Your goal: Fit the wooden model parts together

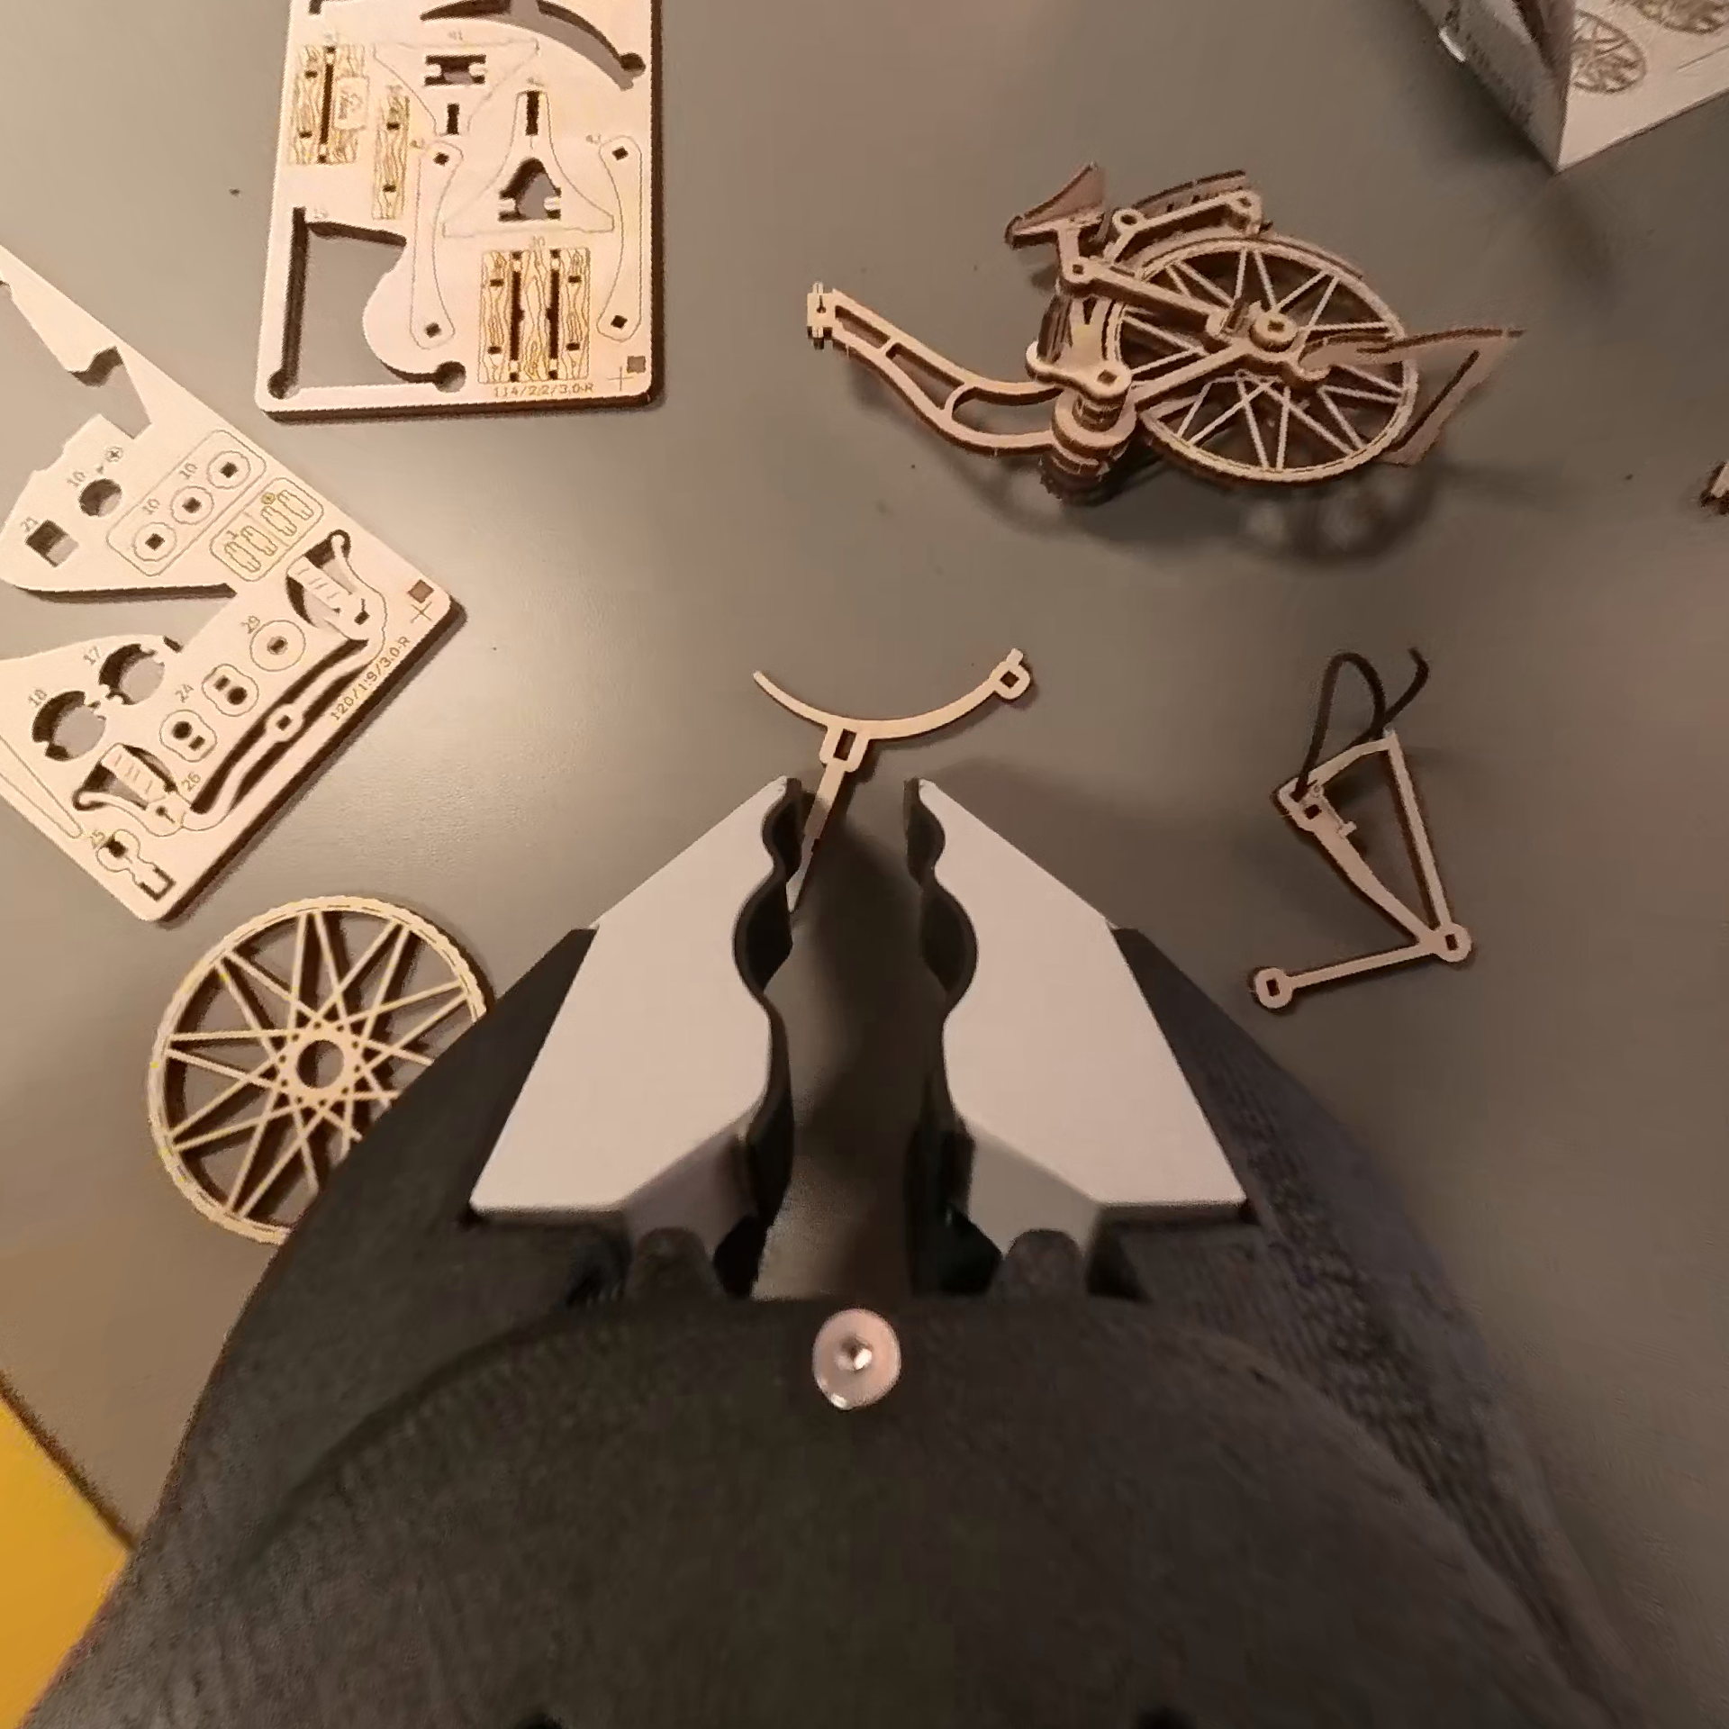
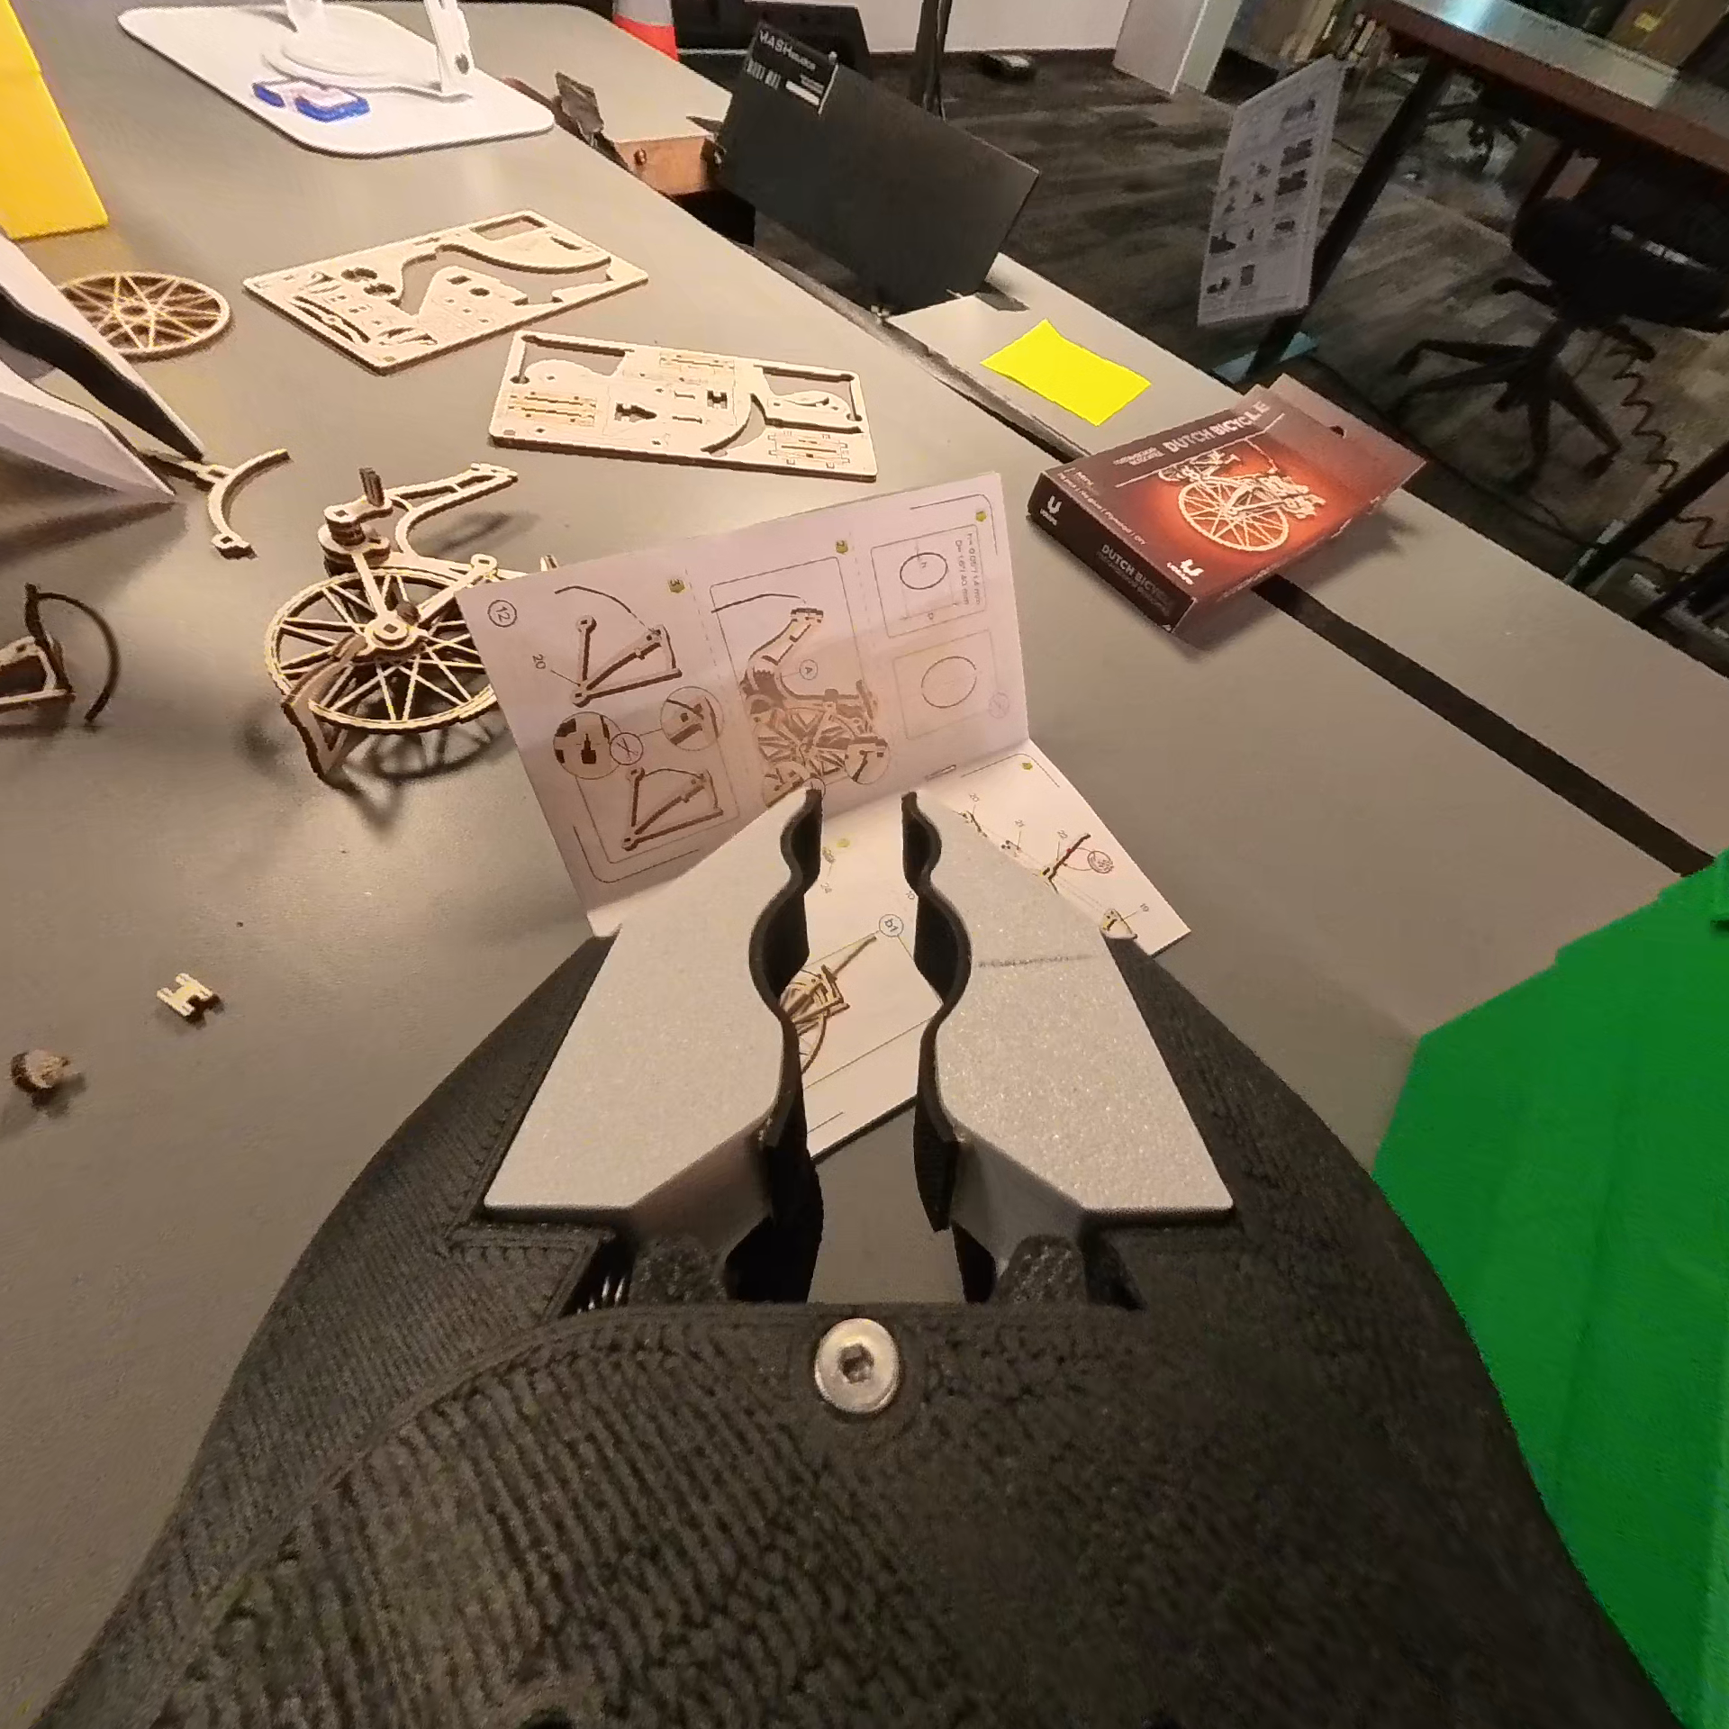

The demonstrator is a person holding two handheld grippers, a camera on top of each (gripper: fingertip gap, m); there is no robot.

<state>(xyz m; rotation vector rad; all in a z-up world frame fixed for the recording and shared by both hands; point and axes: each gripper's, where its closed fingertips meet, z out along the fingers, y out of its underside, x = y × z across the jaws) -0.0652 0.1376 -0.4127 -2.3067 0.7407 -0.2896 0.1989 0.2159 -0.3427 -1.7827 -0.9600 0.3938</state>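
A thin curved wooden fender part (image 1: 889, 728) lies on the grey table (image 1: 655, 561). My left gripper (image 1: 851, 795) is open over its stem, which rests against the inner side of the left finger (image 1: 748, 842). In the right wrist view the left gripper's tip (image 2: 178, 444) meets the same part (image 2: 213, 482). A partly built wooden bicycle (image 1: 1244, 374) lies on its side beyond, also in the right wrist view (image 2: 393, 646). My right gripper (image 2: 861, 805) is open and empty above the folded instruction leaflet (image 2: 748, 692).
A triangular frame part with a black cord (image 1: 1366, 842) lies to the right, a loose spoked wheel (image 1: 309, 1057) to the left. Two punched part sheets (image 1: 458, 196) (image 1: 187, 655) lie at the back left. The kit box (image 2: 1226, 515), small loose pieces (image 2: 187, 995) and a green object (image 2: 1572, 1216) lie near the right gripper. The left gripper's tips are roughly 30 cm from the right gripper's. My right tips are about 15 cm from the partly built wooden bicycle (image 1: 1244, 374), my left tips only 11 cm. It turns up in the right wrist view (image 2: 371, 619) as well.
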